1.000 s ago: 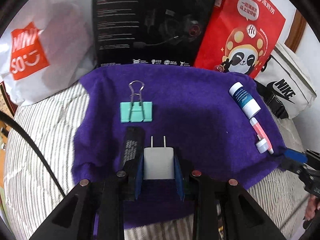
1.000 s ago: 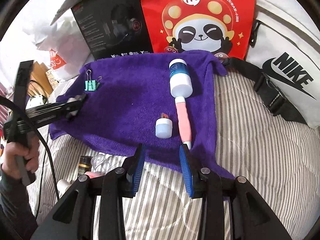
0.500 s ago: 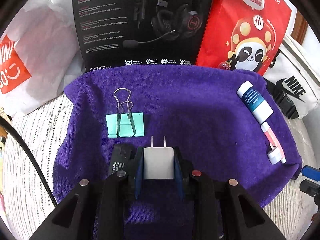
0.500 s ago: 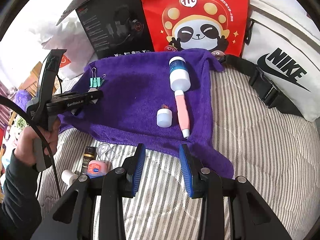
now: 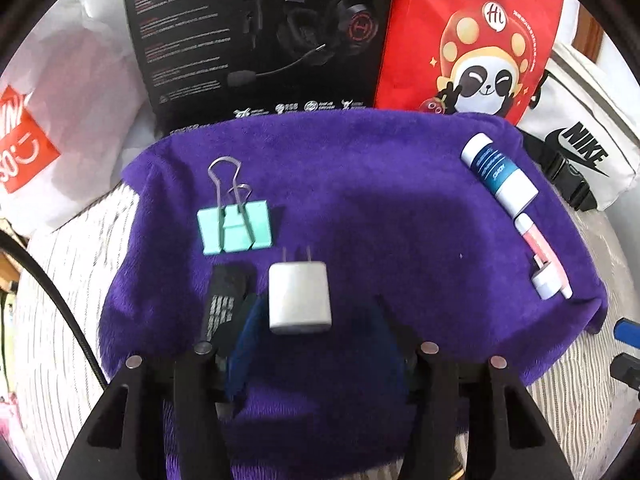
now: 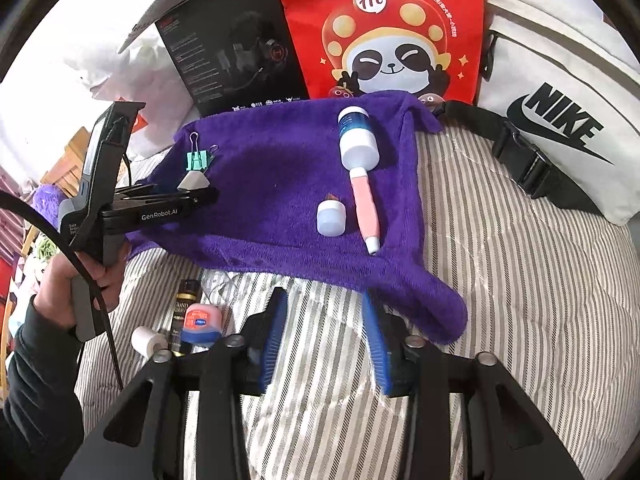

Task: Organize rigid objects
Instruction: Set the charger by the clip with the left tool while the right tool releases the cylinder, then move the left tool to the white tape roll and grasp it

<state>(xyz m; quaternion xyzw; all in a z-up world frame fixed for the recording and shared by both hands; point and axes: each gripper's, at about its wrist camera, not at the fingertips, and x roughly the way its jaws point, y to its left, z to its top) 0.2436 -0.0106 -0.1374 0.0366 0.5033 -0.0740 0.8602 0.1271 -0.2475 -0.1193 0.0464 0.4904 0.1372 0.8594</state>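
A white plug charger [image 5: 299, 296] lies on the purple towel [image 5: 360, 184], just below a mint binder clip [image 5: 234, 228] and beside a flat black item [image 5: 228, 296]. My left gripper [image 5: 318, 320] is opening around the charger; its pads stand off the charger's sides. From the right wrist view the left gripper [image 6: 200, 196] hovers at the towel's left edge by the charger [image 6: 194, 181]. A blue-and-white bottle [image 6: 357, 140], a pink tube [image 6: 366, 208] and a white cap [image 6: 331, 218] lie on the towel's right. My right gripper [image 6: 324, 300] is opening over striped bedding, with nothing between its jaws.
A black headset box [image 5: 260, 40], a red panda bag [image 5: 472, 48], a white Nike bag [image 6: 560, 120] and a white shopping bag [image 5: 60, 120] ring the towel's far side. A small red tin [image 6: 200, 320], a dark bottle [image 6: 184, 304] and a white roll [image 6: 146, 340] lie on the bedding at front left.
The left jaws have spread and let go of the charger, which now rests on the towel. The right jaws have widened a little and drawn back from the towel's edge.
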